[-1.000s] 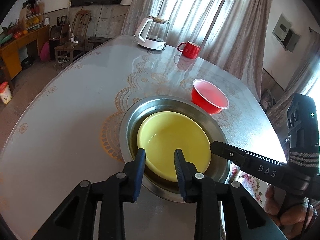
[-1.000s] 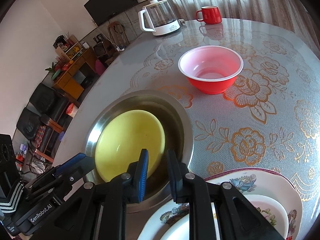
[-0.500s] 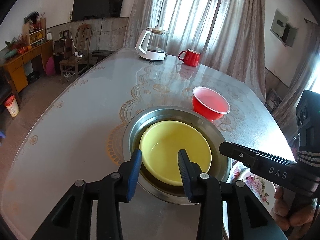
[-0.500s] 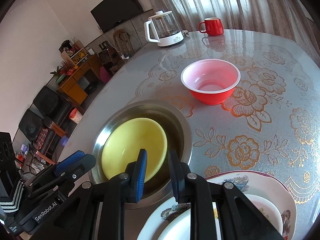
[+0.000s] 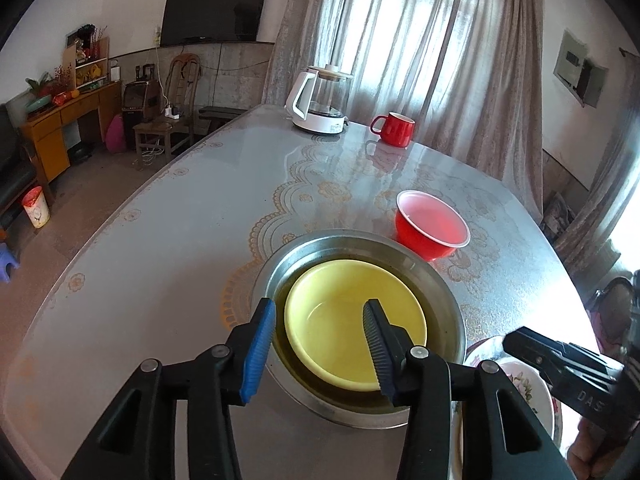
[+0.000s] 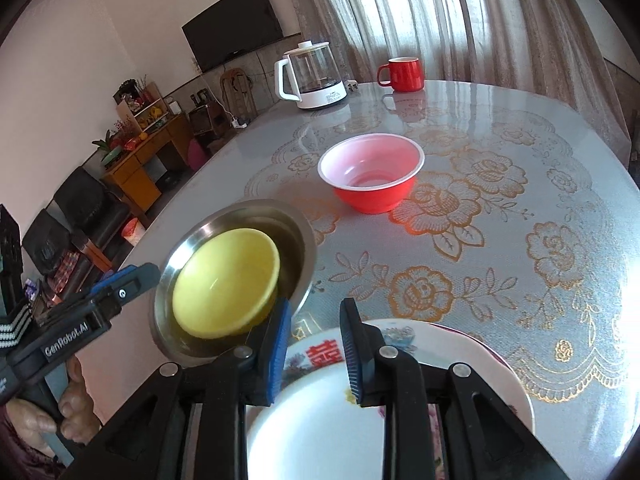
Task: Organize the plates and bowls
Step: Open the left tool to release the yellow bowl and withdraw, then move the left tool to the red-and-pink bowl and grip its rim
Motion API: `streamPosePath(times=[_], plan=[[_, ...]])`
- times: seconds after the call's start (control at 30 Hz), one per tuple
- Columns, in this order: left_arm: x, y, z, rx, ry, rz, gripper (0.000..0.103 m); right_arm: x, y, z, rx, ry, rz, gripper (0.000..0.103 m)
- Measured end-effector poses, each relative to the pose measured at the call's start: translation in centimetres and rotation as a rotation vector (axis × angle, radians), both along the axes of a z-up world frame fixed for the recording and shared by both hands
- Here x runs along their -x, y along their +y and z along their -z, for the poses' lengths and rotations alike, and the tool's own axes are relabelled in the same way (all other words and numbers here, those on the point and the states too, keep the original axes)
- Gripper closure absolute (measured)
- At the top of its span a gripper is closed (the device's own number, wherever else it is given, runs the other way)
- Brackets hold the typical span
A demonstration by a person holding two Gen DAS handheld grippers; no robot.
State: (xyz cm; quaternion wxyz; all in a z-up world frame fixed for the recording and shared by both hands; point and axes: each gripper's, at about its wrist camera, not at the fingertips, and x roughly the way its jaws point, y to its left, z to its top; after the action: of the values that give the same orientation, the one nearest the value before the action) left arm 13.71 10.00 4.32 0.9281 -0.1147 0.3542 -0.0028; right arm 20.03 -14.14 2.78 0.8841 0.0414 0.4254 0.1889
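Note:
A yellow bowl (image 5: 340, 320) (image 6: 224, 280) sits inside a shallow steel dish (image 5: 440, 280) (image 6: 304, 232). My left gripper (image 5: 318, 344) hovers over the bowl's near rim with its jaws opening; the pads touch nothing. A red bowl (image 5: 432, 228) (image 6: 372, 176) stands alone just beyond the dish. My right gripper (image 6: 314, 348) is above the far rim of a flowered plate (image 6: 480, 344) (image 5: 524, 384) that carries a white plate (image 6: 320, 432). Its jaws are opening too, with nothing pressed between them.
A glass kettle (image 5: 320, 104) (image 6: 312, 76) and a red mug (image 5: 394, 128) (image 6: 404, 74) stand at the table's far end. The patterned tabletop (image 6: 520, 220) stretches to the right of the red bowl. A person's hand (image 6: 72, 412) holds the left gripper's handle.
The left jaws have spread wider over the yellow bowl. The right gripper has drawn away from the steel dish to sit over the flowered plate, and its jaws have widened slightly.

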Motion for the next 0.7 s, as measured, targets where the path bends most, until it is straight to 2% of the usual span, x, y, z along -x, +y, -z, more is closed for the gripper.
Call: streamPosePath(times=[0.2, 0.43, 0.53, 0.7], plan=[[-0.9, 0.0, -0.4, -0.021, -0.021, -0.044, 0.046, 2.0, -4.5, -0.6, -0.008, -0.037, 0.051, 0.078], [-2.4, -0.9, -0.9, -0.031, -0.015, 0.005, 0.046, 2.5, -10.2, -1.9, -0.032, -0.067, 0.188, 0.075], [-2.7, -1.9, -1.0, -0.053, -0.017, 0.05, 0.046, 1.5, -11.1, -1.9, -0.044, -0.068, 0.225, 0.075], [-3.6, -3.4, -1.0, -0.082, 0.008, 0.113, 0.046, -0.4, -9.8, -1.2, -0.053, -0.053, 0.194, 0.075]])
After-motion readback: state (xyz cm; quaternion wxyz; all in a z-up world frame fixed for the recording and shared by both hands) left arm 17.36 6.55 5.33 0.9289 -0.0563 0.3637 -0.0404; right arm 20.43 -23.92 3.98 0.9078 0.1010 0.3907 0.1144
